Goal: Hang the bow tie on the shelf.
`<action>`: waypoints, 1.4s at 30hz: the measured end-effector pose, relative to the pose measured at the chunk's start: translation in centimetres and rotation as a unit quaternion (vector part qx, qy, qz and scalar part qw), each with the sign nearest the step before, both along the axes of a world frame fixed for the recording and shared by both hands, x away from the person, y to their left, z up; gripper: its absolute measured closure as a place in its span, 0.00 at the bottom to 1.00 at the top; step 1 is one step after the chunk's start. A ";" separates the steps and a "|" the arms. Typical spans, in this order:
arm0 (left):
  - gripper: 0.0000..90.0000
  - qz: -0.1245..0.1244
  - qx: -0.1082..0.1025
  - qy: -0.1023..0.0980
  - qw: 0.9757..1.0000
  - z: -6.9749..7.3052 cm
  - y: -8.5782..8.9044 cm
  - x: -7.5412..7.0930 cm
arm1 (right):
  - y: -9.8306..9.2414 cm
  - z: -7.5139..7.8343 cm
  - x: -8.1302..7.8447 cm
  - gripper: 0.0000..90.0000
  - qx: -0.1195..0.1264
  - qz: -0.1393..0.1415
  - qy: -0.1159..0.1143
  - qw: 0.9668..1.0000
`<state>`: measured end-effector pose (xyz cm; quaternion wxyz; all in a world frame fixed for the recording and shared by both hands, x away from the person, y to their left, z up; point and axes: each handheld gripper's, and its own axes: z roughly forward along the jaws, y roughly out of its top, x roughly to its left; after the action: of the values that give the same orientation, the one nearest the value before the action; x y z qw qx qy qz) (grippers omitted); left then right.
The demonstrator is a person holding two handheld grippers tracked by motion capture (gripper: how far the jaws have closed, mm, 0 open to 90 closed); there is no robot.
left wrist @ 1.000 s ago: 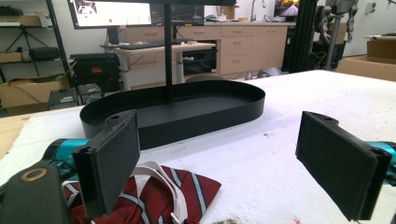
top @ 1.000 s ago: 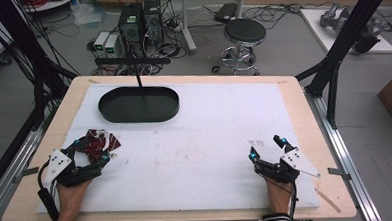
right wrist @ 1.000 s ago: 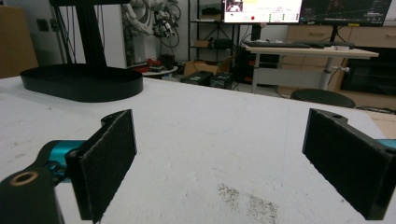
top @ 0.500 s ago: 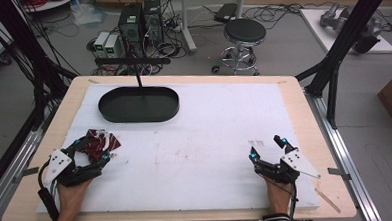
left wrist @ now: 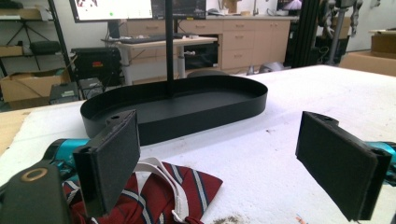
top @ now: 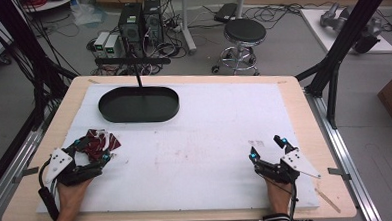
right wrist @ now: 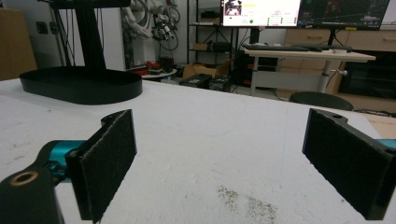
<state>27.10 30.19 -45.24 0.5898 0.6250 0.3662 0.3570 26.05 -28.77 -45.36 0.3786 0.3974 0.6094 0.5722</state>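
On the left side of the table (top: pixel 293 93), near its front edge, the left tool (top: pixel 92 154) rests low on the white pad (top: pixel 210 140) with its two black jaws spread wide and nothing between them. A crumpled red cloth (top: pixel 99 141) with white and dark stripes lies right at this tool: in the high view it sits under and just beyond the jaw tips, and in the left gripper view it bunches beneath the jaw on the left, a white band of the fabric curling beside that jaw, while the other jaw stands well apart over bare pad. Whether the jaw actually touches the cloth I cannot tell. Farther back on the pad, beyond the cloth, sits a black oval tray (top: pixel 138 104) with a low wall, and a thin black post (top: pixel 135 77) rises from it. The right tool (top: pixel 269 148) rests on the pad at the right side near the front edge, well apart from the cloth and the tray, its jaws also spread wide and holding nothing. A hand grips each tool from the near edge, striped cuffs showing at the wrists.
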 end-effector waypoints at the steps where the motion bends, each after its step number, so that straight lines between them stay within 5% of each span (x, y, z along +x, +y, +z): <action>1: 0.16 0.000 0.003 0.003 1.000 0.0 0.0 0.1 | 0.0 0.0 0.0 0.10 0.000 0.000 0.000 1.000; 6: 0.16 0.009 0.053 0.029 0.998 0.7 -0.4 0.6 | 0.0 0.0 0.0 0.10 0.001 0.001 0.001 1.000; 7: 0.16 0.017 0.077 0.039 0.996 1.2 -0.7 0.8 | 0.0 0.0 0.0 0.10 0.002 0.001 0.002 1.000; 11: 0.16 0.027 0.104 0.058 0.993 2.1 -1.1 1.3 | -0.1 0.0 0.0 0.10 0.002 0.002 0.003 1.000; 13: 0.16 0.021 0.111 0.093 0.989 2.8 -1.2 2.1 | 0.0 0.0 0.0 0.10 0.001 0.002 0.001 1.000; 17: 0.18 0.027 0.128 0.114 0.985 3.5 -1.4 2.7 | 0.0 0.0 0.0 0.10 -0.001 0.001 0.001 1.000; 23: 0.21 0.027 0.126 0.162 0.978 4.5 -1.4 3.6 | 0.0 0.0 0.0 0.10 0.001 0.003 -0.001 1.000; 26: 0.24 0.022 0.137 0.185 0.973 4.6 -1.3 4.0 | -0.1 0.0 0.0 0.10 0.000 0.001 -0.004 1.000; 28: 0.25 0.022 0.147 0.209 0.967 4.6 -1.2 4.4 | -0.1 0.0 0.0 0.10 0.002 0.001 -0.004 1.000; 29: 0.25 0.022 0.147 0.209 0.967 4.6 -1.2 4.4 | -0.1 0.0 0.0 0.10 0.003 0.001 -0.004 1.000; 30: 0.26 0.022 0.156 0.228 0.961 4.6 -1.1 4.8 | -0.1 0.0 0.0 0.10 0.003 0.001 -0.004 1.000; 31: 0.26 0.022 0.156 0.228 0.961 4.6 -1.1 4.8 | -0.1 0.0 0.0 0.10 0.004 0.001 -0.003 1.000; 34: 0.32 0.015 0.171 0.252 0.952 4.8 -1.1 5.1 | -0.1 0.0 0.0 0.10 0.005 0.002 -0.002 1.000; 35: 0.33 0.012 0.179 0.266 0.947 5.0 -1.1 5.5 | -0.1 0.0 0.0 0.10 0.006 0.002 -0.001 1.000; 36: 0.33 0.012 0.179 0.266 0.947 5.0 -1.1 5.5 | -0.1 0.0 0.0 0.10 0.006 0.002 -0.001 1.000; 39: 0.35 0.010 0.185 0.285 0.941 5.1 -1.1 6.0 | -0.1 0.0 0.0 0.10 0.006 0.003 -0.001 1.000; 41: 0.36 0.012 0.189 0.304 0.934 5.0 -1.2 6.6 | -0.1 0.0 0.0 0.10 0.006 0.002 -0.001 1.000; 42: 0.36 0.012 0.189 0.304 0.934 5.0 -1.2 6.6 | -0.1 0.0 0.0 0.10 0.006 0.002 -0.001 1.000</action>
<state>33.67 28.99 -40.19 0.3169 0.7991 0.4612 0.2198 26.04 -28.90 -45.37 0.3755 0.3977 0.6061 0.5775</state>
